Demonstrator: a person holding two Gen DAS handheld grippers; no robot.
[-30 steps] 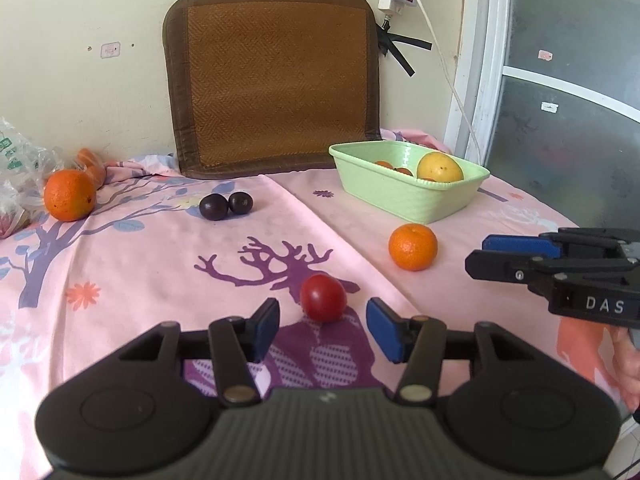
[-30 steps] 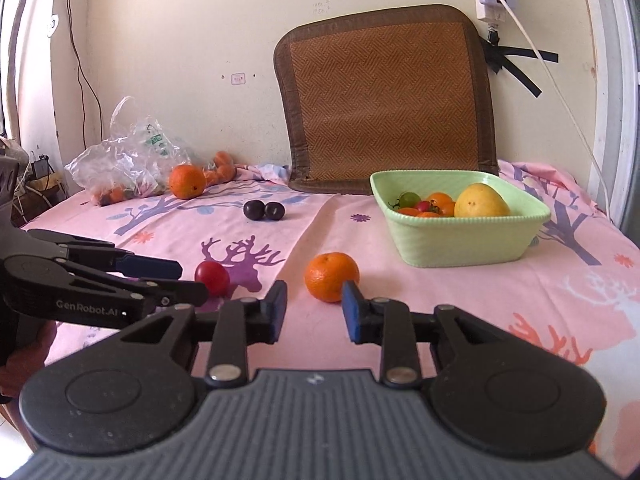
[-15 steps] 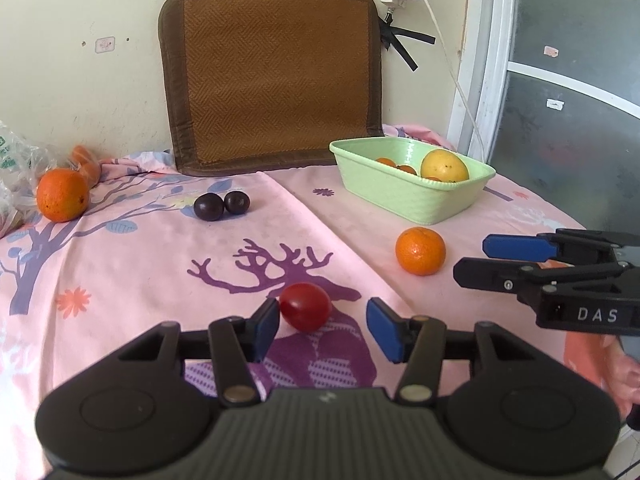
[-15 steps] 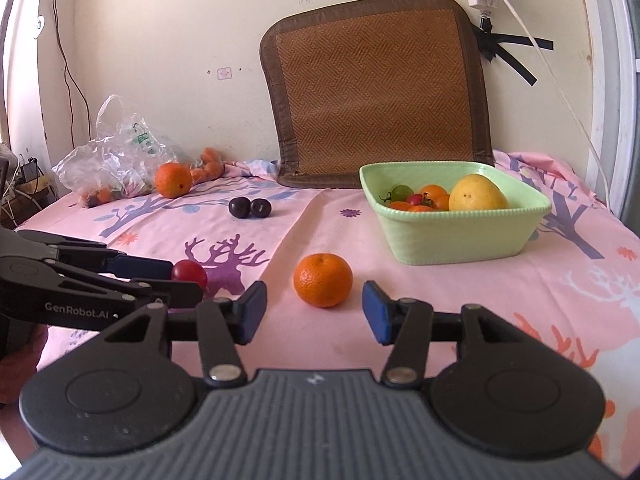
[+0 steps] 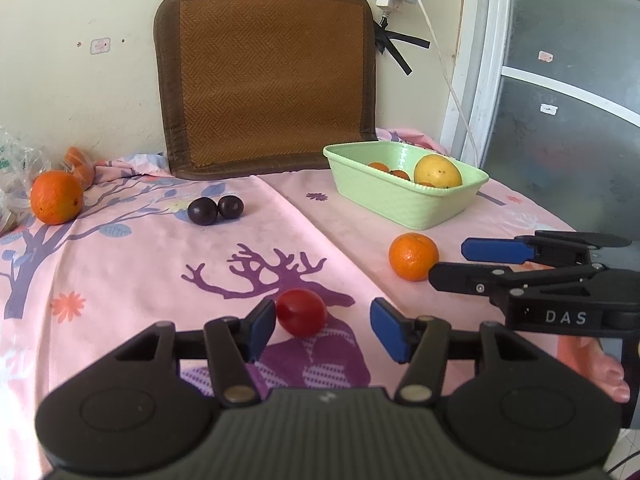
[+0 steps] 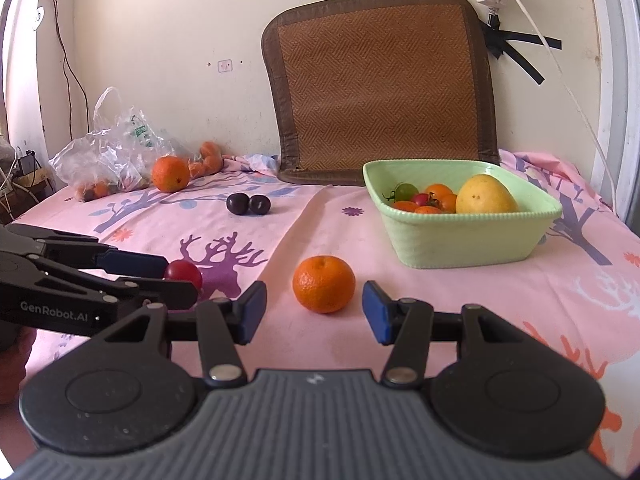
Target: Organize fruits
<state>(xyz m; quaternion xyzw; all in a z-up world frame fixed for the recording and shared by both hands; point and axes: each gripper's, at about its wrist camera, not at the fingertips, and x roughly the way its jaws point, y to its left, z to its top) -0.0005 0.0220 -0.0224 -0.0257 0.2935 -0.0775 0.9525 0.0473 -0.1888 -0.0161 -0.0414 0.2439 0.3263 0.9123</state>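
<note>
Currently your left claw (image 5: pixel 323 330) is opening, nothing gripped; the red tomato (image 5: pixel 301 312) sits on the worktop (image 5: pixel 120 264) between the pads, hard against the left one. Centre it before closing, and squeeze lightly. Your right claw (image 6: pixel 314 312) stands part open and empty, the mandarin (image 6: pixel 324 284) just ahead of its tips. Advance until it sits between the pads. Farther back, the green basket (image 6: pixel 460 240) takes both.

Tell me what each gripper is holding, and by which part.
Nothing is held. The left gripper is opening around the red tomato; the right gripper, open, frames the orange.
</note>
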